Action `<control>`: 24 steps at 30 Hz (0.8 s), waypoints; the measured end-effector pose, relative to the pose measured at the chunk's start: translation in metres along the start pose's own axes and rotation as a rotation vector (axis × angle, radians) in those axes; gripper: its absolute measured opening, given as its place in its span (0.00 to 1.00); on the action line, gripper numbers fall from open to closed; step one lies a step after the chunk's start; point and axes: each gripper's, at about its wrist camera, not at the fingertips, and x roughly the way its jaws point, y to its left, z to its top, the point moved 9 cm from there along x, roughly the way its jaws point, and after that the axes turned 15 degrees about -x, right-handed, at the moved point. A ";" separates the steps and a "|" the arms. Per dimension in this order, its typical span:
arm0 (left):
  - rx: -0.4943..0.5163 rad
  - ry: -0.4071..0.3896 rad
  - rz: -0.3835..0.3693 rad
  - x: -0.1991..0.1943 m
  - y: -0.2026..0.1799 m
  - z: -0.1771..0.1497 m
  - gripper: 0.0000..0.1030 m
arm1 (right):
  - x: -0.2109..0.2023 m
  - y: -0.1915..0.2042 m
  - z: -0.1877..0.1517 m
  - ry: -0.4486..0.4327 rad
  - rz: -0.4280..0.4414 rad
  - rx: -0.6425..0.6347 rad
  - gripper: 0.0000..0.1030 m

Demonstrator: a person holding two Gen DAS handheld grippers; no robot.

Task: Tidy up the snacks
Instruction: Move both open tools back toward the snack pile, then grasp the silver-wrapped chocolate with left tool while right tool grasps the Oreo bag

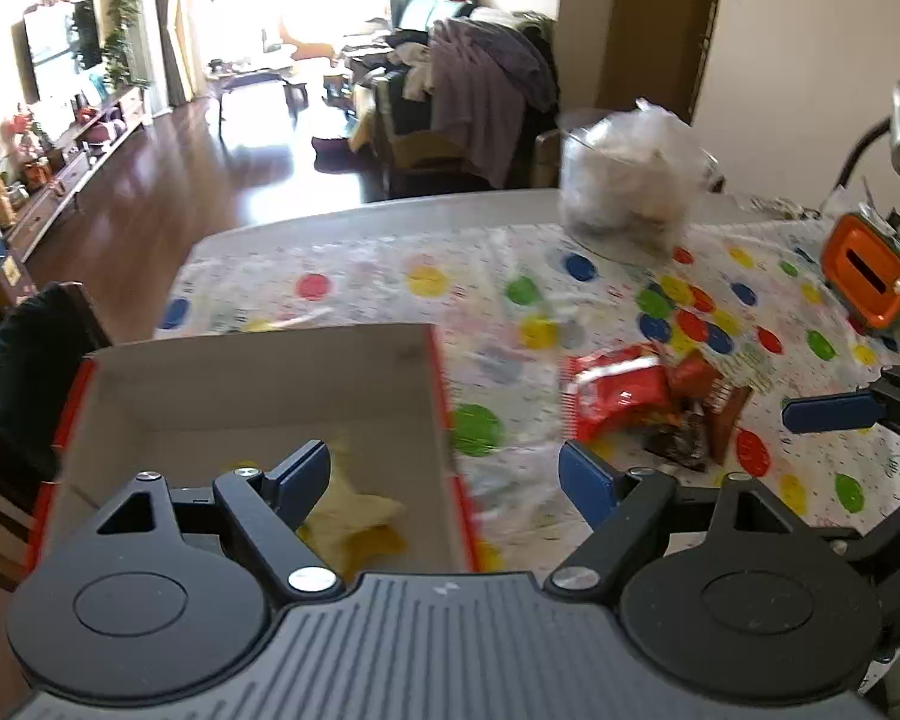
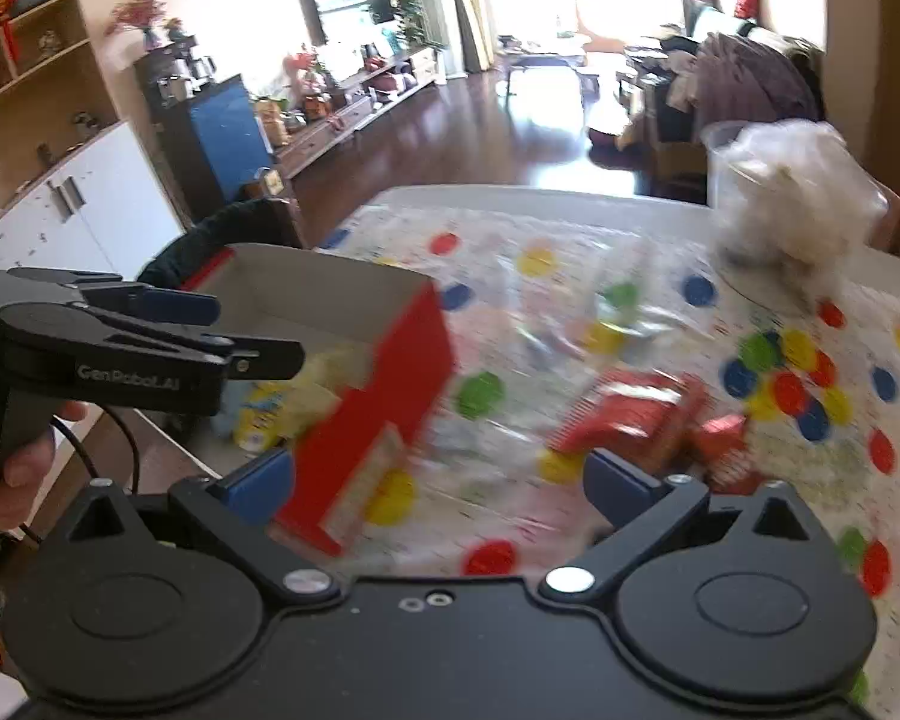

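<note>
Both grippers' fingers wide apart, empty.

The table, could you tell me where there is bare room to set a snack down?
Free: the dotted tablecloth between the red box and the clear bag, and the box floor behind the yellow packet. Crowded: the red snack packets right of the box, up to the orange box.

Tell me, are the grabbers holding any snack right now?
No, nothing is held. The left gripper is open above the box, and the right gripper is open too. The red snack packet lies on the table, untouched.
</note>
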 end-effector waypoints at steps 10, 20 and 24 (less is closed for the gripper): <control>0.104 0.107 -0.053 0.042 -0.080 -0.033 0.81 | -0.013 -0.077 -0.051 0.047 -0.068 0.024 1.00; 0.153 0.209 -0.074 0.096 -0.134 -0.072 0.81 | 0.013 -0.129 -0.090 0.111 -0.094 -0.004 1.00; 0.129 0.246 -0.050 0.118 -0.141 -0.079 0.81 | 0.028 -0.147 -0.095 0.128 -0.088 -0.004 1.00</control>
